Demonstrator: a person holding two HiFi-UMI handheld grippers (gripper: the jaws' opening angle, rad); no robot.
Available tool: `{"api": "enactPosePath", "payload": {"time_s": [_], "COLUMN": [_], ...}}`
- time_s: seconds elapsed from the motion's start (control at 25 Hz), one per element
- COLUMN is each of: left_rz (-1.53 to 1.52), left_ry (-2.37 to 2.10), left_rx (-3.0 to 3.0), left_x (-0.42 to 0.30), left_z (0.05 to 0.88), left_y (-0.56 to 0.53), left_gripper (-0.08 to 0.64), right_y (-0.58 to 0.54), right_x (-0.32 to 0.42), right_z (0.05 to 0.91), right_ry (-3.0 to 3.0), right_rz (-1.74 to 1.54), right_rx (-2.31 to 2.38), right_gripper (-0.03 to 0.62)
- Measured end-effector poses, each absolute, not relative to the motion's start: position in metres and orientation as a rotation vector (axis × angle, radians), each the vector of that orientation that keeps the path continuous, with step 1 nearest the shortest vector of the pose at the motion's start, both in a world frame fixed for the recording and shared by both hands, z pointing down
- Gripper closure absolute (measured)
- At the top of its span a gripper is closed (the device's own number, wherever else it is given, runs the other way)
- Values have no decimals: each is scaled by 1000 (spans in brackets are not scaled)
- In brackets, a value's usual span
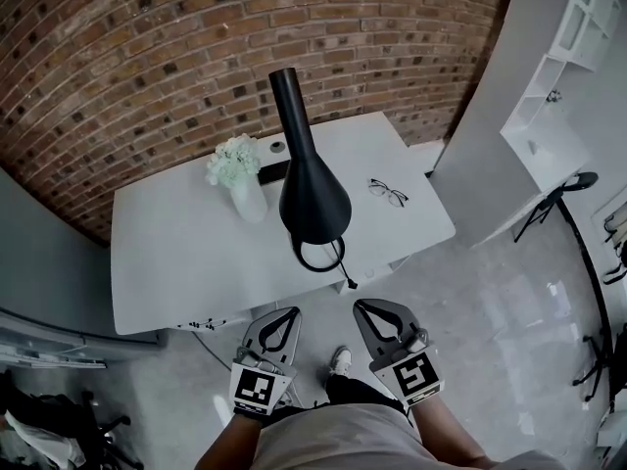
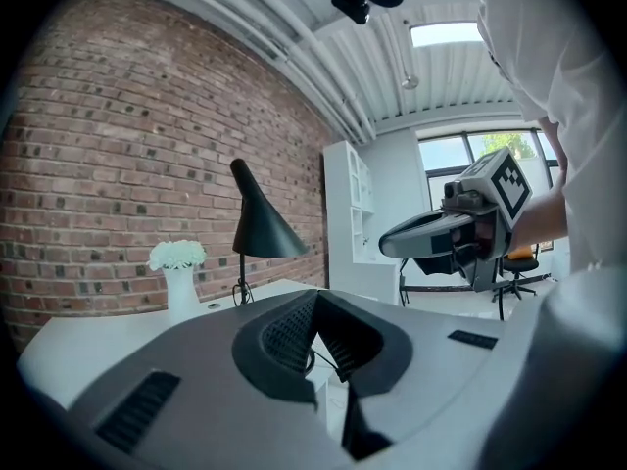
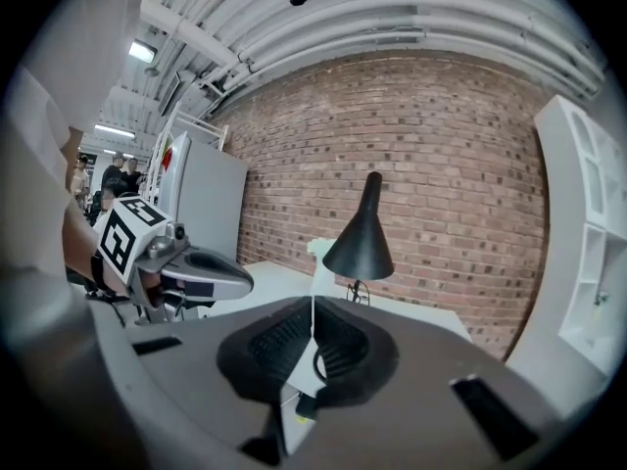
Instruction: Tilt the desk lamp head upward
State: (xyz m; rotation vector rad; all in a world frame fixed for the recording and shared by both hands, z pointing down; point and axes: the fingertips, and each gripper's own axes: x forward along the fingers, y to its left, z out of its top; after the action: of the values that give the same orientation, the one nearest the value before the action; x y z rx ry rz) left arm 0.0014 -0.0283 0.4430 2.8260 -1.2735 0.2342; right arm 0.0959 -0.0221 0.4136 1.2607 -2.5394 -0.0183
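A black desk lamp [image 1: 312, 192] stands on the white table [image 1: 176, 253], its cone head facing down over a ring base [image 1: 318, 255]. Both grippers hover short of the table's near edge, apart from the lamp. My left gripper [image 1: 292, 312] and right gripper [image 1: 361, 305] are each shut, holding nothing. In the left gripper view the lamp [image 2: 260, 228] lies ahead past the closed left gripper [image 2: 315, 297], with the right gripper [image 2: 431, 235] alongside. The right gripper view shows the lamp [image 3: 361, 238] beyond the closed right gripper [image 3: 312, 308] and the left gripper [image 3: 191, 272] beside it.
A white vase of flowers [image 1: 238, 172] stands left of the lamp and a pair of glasses [image 1: 388, 192] lies to its right. The lamp's cord [image 1: 345, 272] hangs off the near edge. A white cabinet [image 1: 500, 116], shelving [image 1: 578, 27] and a chair [image 1: 558, 199] stand at right.
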Motion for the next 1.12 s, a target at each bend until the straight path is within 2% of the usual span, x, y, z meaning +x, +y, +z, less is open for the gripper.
{"api": "enactPosePath", "payload": {"time_s": [0.28, 0.6, 1.12], "left_rz": [262, 303, 278], "left_ry": [-1413, -1582, -1496], "left_rx": [2717, 2633, 2677], "left_x": [23, 0, 6], "left_z": [449, 449, 457], "left_y": [-49, -58, -85], "left_gripper": [552, 552, 552], "right_y": [-60, -76, -96], "right_x": [113, 102, 89], "right_z": [417, 414, 435], "right_ry": [-2626, -2710, -2663], "right_rz": [-1, -30, -70], "right_rx": [1130, 1031, 1021], "right_gripper": [574, 574, 574]}}
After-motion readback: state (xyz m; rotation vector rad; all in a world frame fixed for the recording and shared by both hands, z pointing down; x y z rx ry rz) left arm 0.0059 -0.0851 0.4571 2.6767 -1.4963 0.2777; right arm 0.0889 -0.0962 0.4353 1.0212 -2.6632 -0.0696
